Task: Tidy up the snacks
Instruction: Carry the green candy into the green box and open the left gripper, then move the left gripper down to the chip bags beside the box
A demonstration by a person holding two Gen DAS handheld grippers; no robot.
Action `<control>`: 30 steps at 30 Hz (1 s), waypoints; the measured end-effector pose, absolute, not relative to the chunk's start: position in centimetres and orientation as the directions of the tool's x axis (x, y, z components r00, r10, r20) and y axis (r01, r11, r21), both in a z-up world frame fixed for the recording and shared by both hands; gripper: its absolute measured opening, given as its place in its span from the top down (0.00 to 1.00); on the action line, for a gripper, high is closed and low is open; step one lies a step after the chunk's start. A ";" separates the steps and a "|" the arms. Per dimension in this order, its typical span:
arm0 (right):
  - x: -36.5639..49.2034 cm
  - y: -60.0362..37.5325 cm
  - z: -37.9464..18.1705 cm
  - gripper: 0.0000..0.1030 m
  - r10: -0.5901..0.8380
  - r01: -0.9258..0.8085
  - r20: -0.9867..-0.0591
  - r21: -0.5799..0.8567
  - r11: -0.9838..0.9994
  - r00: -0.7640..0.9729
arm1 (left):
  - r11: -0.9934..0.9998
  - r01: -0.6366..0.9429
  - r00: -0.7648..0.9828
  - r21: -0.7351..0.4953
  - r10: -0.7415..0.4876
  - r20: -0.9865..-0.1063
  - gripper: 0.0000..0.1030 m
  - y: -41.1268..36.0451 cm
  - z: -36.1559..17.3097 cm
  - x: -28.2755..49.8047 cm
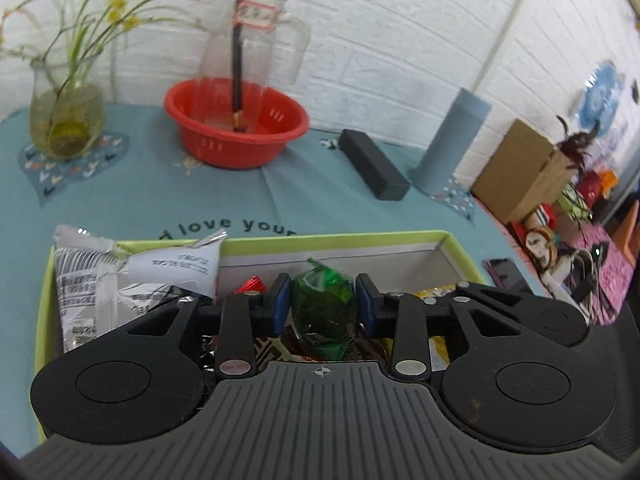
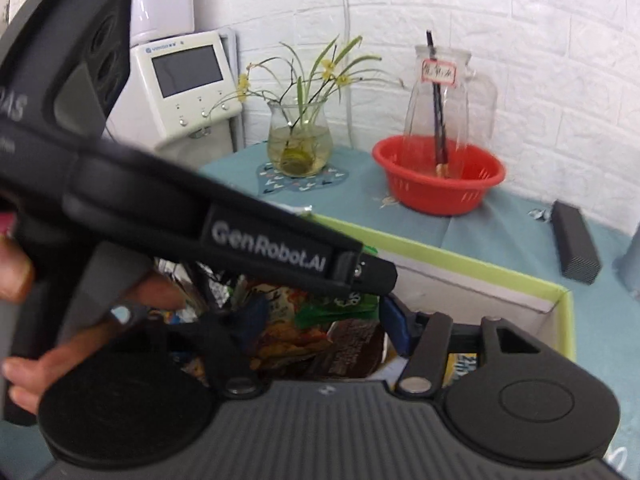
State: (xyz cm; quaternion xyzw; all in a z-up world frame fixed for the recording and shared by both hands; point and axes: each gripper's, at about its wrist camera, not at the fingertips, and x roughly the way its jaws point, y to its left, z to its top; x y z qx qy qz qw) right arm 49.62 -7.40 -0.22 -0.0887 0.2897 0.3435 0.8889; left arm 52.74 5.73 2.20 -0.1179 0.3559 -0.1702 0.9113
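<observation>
A shallow green-rimmed box on the teal cloth holds several snacks. Among them are a silver-white packet, a red-wrapped sweet and a yellow packet. My left gripper hangs over the box. A green-wrapped snack shows between its blue pads, which stand close on either side without visibly squeezing it. In the right wrist view the left tool's black housing crosses in front, held by a person's fingers. My right gripper is open above orange and brown packets in the box.
Behind the box stand a red basket with a glass pitcher, a flower vase, a black bar-shaped case and a grey-blue cylinder. A cardboard box and clutter lie off the table's right edge. A phone lies beside the box.
</observation>
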 end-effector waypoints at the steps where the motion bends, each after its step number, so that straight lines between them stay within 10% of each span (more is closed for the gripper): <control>1: 49.4 -7.3 -0.1 0.27 0.563 -0.667 -0.572 0.036 0.744 0.597 | 0.900 0.253 0.690 -0.355 -0.425 -0.586 0.65 5.8 2.4 52.3; 3: 48.3 -7.3 0.1 0.23 0.556 -0.664 -0.558 0.013 0.748 0.616 | 0.885 0.263 0.701 -0.383 -0.448 -0.555 0.42 5.9 3.1 51.3; 9: 42.4 -10.2 2.9 0.10 0.520 -0.608 -0.453 -0.066 0.791 0.724 | 0.928 0.248 0.794 -0.279 -0.360 -0.490 0.25 5.8 5.9 45.4; 30: 29.2 -12.5 -2.5 0.10 0.543 -0.602 -0.538 0.081 0.795 0.645 | 0.920 0.141 0.786 -0.365 -0.328 -0.524 0.19 8.8 3.3 32.1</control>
